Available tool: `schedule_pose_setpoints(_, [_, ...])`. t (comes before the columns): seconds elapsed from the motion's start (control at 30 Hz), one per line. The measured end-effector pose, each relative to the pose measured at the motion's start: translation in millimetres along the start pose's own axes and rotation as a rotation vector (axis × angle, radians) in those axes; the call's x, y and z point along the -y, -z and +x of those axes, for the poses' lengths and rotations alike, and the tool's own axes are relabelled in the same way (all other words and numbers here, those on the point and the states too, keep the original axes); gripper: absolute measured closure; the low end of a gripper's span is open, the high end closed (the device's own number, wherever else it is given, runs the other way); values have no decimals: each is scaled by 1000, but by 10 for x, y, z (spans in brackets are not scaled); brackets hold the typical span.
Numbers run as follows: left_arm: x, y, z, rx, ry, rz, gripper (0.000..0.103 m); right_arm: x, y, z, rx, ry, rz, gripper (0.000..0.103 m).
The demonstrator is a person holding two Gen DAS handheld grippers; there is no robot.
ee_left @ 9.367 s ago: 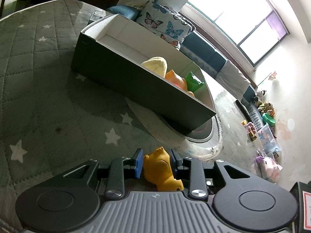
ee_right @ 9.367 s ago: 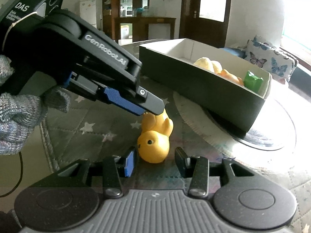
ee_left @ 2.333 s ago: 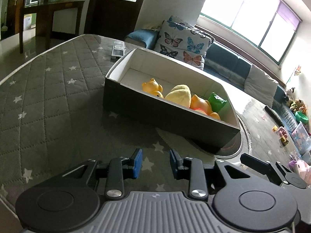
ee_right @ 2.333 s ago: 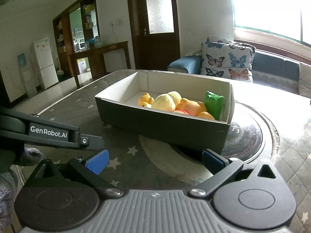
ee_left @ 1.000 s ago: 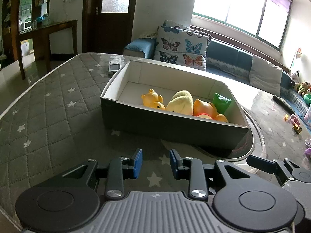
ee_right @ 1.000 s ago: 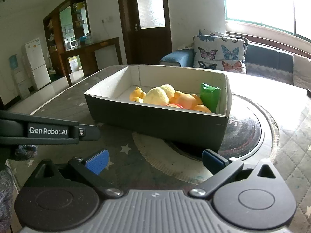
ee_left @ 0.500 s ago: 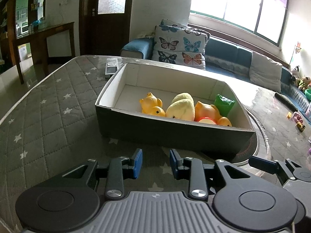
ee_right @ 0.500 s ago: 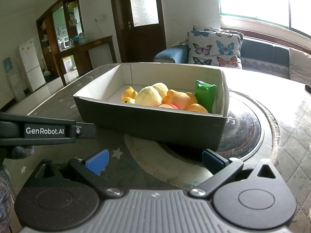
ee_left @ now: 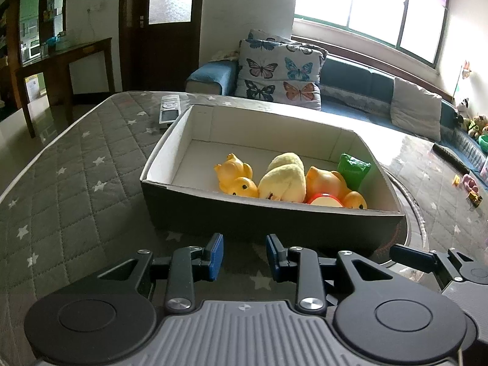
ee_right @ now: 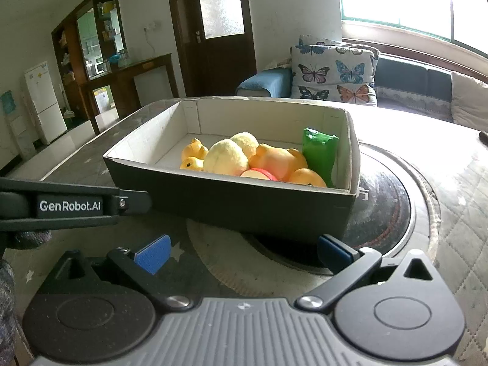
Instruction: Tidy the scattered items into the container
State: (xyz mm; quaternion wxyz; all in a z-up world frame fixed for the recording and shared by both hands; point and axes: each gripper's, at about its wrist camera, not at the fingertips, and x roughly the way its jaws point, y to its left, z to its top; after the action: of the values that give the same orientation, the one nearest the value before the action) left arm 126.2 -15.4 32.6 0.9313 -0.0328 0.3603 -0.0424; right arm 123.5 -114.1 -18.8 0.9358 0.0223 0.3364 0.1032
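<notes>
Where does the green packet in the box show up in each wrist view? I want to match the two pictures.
Left wrist: green packet stands right of centre, at the box's far right end, against the orange toy.
Right wrist: green packet is right of centre, upright by the box's right wall.
Shared landmark: butterfly cushion behind the box.

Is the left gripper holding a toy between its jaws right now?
No. The left gripper has its jaws apart with only the quilted table cover between them, and the yellow duck lies inside the box.
</notes>
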Motion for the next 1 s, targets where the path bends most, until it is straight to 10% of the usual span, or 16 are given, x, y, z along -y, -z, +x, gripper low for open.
schedule_pose_setpoints(1.0, [52, -148, 322, -40, 2, 27, 70, 135, -184, 249, -35, 43, 37, 0])
